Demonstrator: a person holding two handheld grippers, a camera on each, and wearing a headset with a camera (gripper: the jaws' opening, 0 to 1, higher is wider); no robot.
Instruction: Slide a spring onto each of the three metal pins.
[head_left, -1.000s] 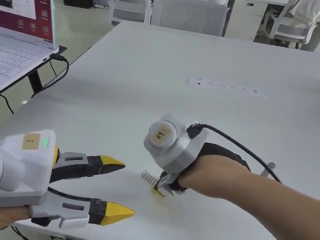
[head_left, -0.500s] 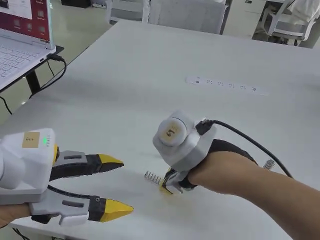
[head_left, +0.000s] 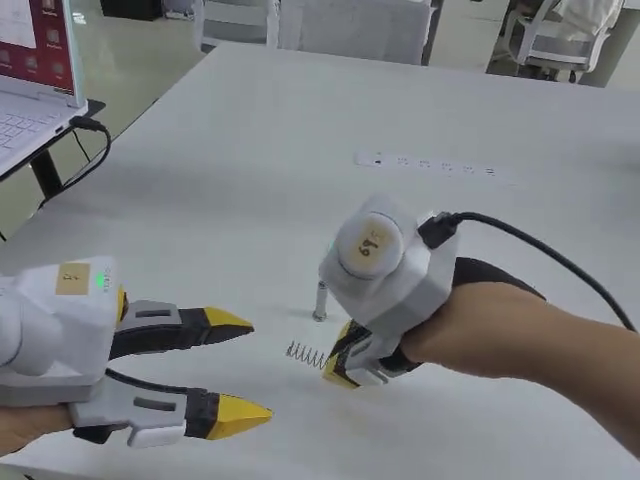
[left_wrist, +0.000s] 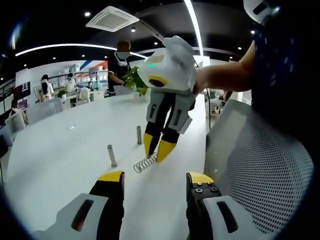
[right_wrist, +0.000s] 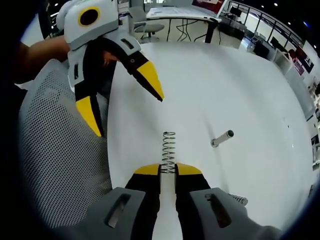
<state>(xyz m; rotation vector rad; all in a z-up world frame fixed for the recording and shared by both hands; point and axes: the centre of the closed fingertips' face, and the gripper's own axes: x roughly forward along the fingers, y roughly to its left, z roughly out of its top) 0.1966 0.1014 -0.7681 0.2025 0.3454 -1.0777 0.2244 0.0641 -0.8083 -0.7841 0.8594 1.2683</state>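
Yellow-tipped left gripper (head_left: 258, 368) hangs empty, jaws apart. Beside it, the thin coiled steel spring (head_left: 305, 353) juts from the right gripper (head_left: 334, 372), clamped by one end. Light and bendy, it likely wants a gentle end pinch, bore free for the short grey metal pin (head_left: 321, 300) nearby.

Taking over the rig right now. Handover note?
Right hand-held gripper: shut on one end of a spring, low over the table.
Left hand-held gripper: open, holding nothing, facing the right one.
Pins: in the left gripper view, a nearer pin and a farther pin stand upright by the spring, both bare.
Done: spring picked up.
Left: slide it onto a pin, then fit springs on the rest.
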